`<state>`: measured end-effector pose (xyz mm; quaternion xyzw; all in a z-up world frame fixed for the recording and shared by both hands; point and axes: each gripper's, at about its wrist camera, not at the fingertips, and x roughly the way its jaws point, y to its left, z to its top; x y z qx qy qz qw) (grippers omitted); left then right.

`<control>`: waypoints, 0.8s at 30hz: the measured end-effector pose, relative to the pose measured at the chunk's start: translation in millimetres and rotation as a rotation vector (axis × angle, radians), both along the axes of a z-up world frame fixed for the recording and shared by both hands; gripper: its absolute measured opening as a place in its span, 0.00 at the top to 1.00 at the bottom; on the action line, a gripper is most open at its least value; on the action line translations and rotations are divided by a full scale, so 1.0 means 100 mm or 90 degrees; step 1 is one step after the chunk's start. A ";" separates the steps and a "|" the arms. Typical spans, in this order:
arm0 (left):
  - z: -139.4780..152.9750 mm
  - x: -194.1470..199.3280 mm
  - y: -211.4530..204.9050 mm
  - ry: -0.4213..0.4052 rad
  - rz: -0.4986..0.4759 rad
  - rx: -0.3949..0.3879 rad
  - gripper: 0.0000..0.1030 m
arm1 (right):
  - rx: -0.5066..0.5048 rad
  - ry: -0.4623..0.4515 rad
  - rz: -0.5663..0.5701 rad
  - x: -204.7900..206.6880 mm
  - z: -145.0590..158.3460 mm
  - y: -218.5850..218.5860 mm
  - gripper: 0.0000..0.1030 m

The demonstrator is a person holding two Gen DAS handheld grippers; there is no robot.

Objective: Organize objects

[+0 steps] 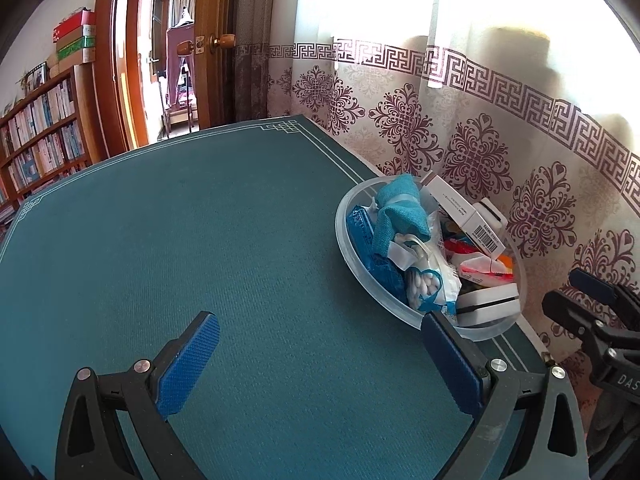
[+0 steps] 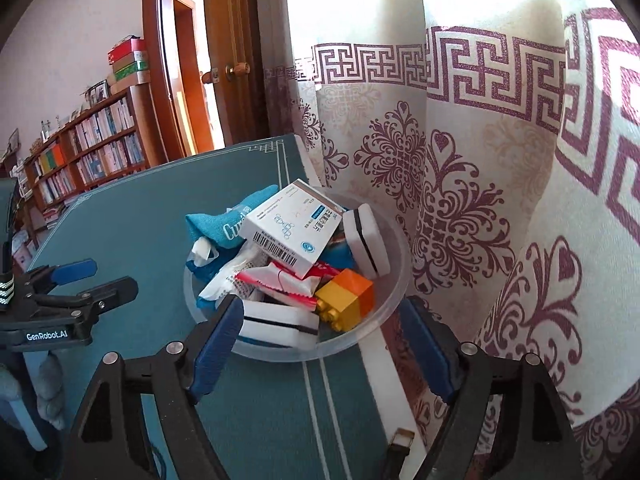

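Note:
A clear plastic bowl (image 1: 352,256) stands at the right edge of the teal table mat (image 1: 200,240). It holds a teal cloth (image 1: 400,208), a white medicine box (image 2: 292,228), a bag of cotton swabs (image 1: 430,284), white sponges with a black stripe (image 2: 280,326), a red-and-white packet (image 2: 280,284) and a yellow-orange toy brick (image 2: 346,300). My left gripper (image 1: 320,364) is open and empty above the mat, left of the bowl. My right gripper (image 2: 324,344) is open and empty, just short of the bowl (image 2: 394,300). Each gripper shows in the other's view.
A patterned curtain (image 2: 460,200) hangs right behind the bowl and the table's right edge. A wooden door (image 1: 216,40) stands open beyond the table. A bookshelf (image 1: 44,140) fills the left wall.

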<state>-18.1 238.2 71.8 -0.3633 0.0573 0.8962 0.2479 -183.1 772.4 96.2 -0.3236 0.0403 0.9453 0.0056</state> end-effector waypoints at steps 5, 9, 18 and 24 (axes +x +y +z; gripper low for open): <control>0.06 0.10 0.00 0.010 0.000 0.003 0.00 | 0.005 -0.005 0.013 0.12 -0.06 -0.11 0.13; 0.11 0.18 -0.01 0.027 0.004 0.000 0.00 | 0.002 0.002 0.012 0.16 -0.05 -0.14 0.12; 0.18 0.30 -0.02 0.044 0.012 -0.005 0.00 | 0.011 0.021 0.006 0.23 0.00 -0.17 0.09; 0.20 0.35 0.03 0.052 0.007 -0.015 0.00 | 0.033 0.029 0.002 0.25 0.01 -0.20 0.06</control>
